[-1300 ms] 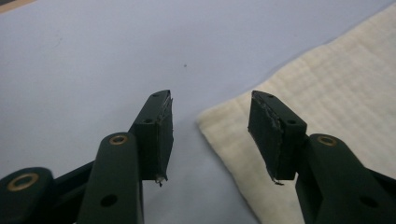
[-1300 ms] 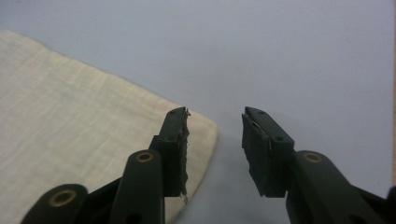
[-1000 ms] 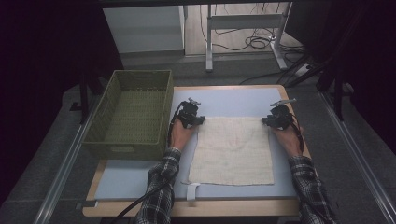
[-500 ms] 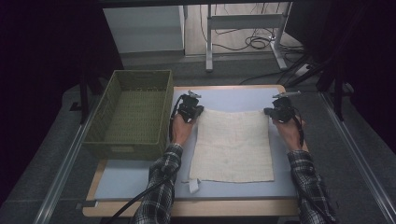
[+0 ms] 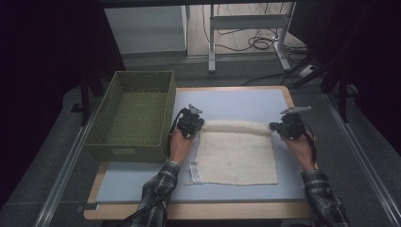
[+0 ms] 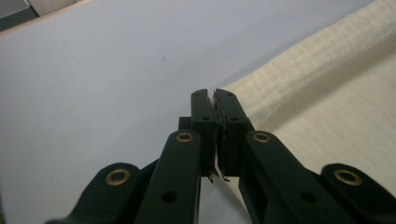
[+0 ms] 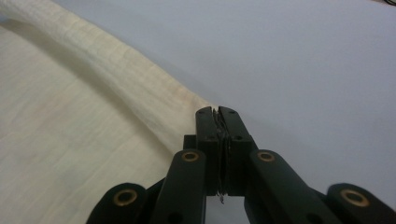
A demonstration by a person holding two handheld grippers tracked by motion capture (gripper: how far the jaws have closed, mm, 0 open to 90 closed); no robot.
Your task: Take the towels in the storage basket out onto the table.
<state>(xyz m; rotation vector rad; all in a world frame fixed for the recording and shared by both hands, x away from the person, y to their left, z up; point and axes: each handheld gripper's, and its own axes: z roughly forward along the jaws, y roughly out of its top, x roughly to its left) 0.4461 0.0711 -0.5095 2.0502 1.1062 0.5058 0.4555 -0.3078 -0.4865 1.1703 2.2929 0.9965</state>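
Cloth's (image 5: 235, 153) far edge lifted, folded toward person since earlier; both fingers pinching its corners; basket (image 5: 135, 116) left, clear

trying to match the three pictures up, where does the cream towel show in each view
High view: the cream towel lies mid-table, its far edge lifted between the left claw and the right claw.
Left gripper view: the towel is at right, its corner pinched in the jaws.
Right gripper view: the towel is at left, its corner pinched in the jaws.
Shared landmark: the towel's rolled far edge.
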